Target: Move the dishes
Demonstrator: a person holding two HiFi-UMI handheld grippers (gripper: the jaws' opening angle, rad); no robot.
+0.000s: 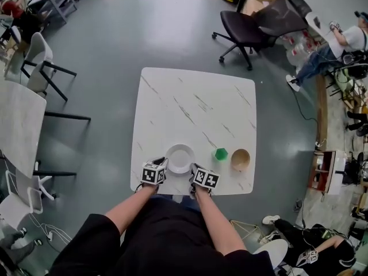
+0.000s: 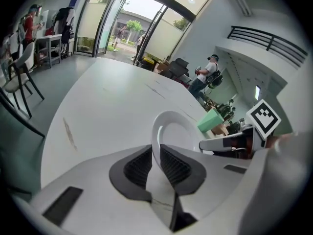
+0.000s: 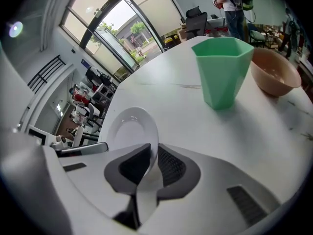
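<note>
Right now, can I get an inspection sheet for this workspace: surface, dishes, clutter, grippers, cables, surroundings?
Surface: white marbled table, holding only the dishes.
Job's things: white plate at the near edge; green cup and tan bowl to its right, apart from each other.
Clutter: nothing seen on the table.
Grippers: left gripper shut on the plate's left rim; right gripper shut on its right rim.
Cables: one cable on the floor right of the table; none on the table.
Surroundings: office chair beyond the table, white chair at left, seated person at far right.
</note>
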